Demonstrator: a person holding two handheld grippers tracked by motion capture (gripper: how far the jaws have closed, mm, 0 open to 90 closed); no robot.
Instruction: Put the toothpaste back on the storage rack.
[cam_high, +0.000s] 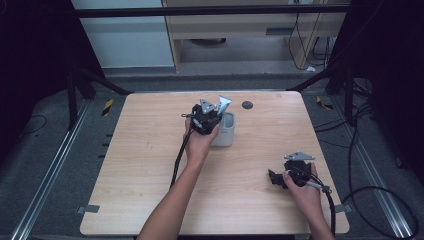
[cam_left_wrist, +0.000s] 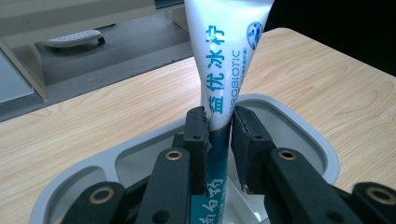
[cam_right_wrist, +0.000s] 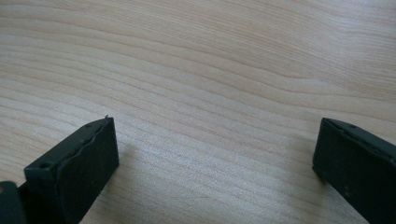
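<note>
Tube (cam_left_wrist: 227, 70), one, clamped by left tongs (cam_left_wrist: 219, 135) in one cup (cam_left_wrist: 322, 149).

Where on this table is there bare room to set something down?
The near-left table is bare wood, as is the stretch between the cup and the right tool. The crowded spot is the cup, where the left tool holds the tube.

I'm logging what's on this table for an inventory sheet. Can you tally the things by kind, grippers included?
Toothpaste tube, white and blue, standing in the cup: 1
Cup, white: 1
Handheld grippers: 2, the left gripper shut on the tube, the right gripper open over bare wood
Dark round disc set in the table near its far edge: 1
Total: 5
</note>
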